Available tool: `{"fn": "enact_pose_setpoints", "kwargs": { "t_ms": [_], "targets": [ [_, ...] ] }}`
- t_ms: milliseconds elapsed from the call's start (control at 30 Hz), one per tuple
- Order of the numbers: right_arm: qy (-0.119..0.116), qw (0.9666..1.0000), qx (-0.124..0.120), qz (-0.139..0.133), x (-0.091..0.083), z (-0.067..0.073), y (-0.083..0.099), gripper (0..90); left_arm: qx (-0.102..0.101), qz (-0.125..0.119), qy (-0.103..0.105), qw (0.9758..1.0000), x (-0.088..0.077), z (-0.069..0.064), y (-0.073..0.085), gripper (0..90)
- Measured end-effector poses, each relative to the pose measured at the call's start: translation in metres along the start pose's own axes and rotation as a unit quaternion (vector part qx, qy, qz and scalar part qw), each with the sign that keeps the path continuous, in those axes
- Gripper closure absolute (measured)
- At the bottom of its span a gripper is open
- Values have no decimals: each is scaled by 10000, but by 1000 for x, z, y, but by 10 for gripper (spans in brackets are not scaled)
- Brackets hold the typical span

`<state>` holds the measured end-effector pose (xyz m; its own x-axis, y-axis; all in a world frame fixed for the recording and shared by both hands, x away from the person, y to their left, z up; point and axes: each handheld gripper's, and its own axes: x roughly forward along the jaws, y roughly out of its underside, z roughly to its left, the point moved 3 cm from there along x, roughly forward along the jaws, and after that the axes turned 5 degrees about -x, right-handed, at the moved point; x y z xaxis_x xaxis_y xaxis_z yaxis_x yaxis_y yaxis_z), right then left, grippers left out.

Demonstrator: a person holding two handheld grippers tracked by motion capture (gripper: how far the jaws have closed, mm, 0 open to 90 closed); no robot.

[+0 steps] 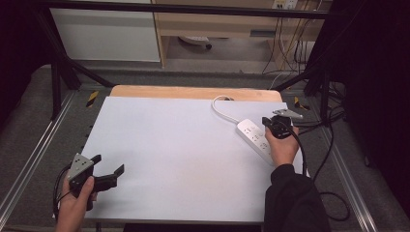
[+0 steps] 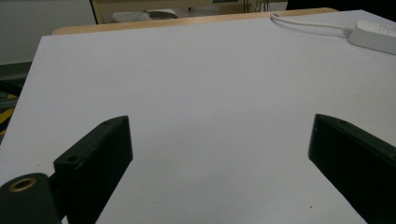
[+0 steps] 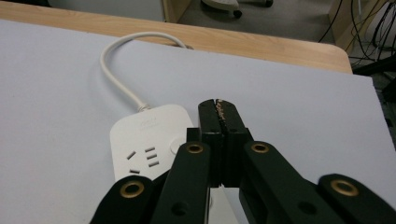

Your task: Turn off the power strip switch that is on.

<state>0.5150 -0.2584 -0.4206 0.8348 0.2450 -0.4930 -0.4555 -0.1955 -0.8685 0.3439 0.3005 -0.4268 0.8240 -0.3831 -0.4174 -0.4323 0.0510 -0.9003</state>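
A white power strip lies on the right side of the white table top, its white cable curling toward the far edge. My right gripper hangs just above the strip's far end. In the right gripper view its jaws are pressed together with nothing between them, over the strip beside its sockets. My left gripper rests at the table's front left corner, jaws wide open and empty, pointing across the bare sheet toward the strip.
A wooden table edge shows past the white sheet. Black frame bars stand at the back left and right. Dark cables trail off the table's right side. A wooden cabinet is behind.
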Motion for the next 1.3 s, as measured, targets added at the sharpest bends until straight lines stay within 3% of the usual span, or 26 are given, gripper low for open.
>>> {"fn": "enact_pose_setpoints", "kwargs": {
  "t_ms": [833,1300],
  "targets": [
    [-111,9978,150,635,1,2,22,900,-3,11,0,10000,0,0,0,62],
    [-108,9971,124,746,4,4,26,900,-2,4,1,10000,0,0,0,62]
  ]
}}
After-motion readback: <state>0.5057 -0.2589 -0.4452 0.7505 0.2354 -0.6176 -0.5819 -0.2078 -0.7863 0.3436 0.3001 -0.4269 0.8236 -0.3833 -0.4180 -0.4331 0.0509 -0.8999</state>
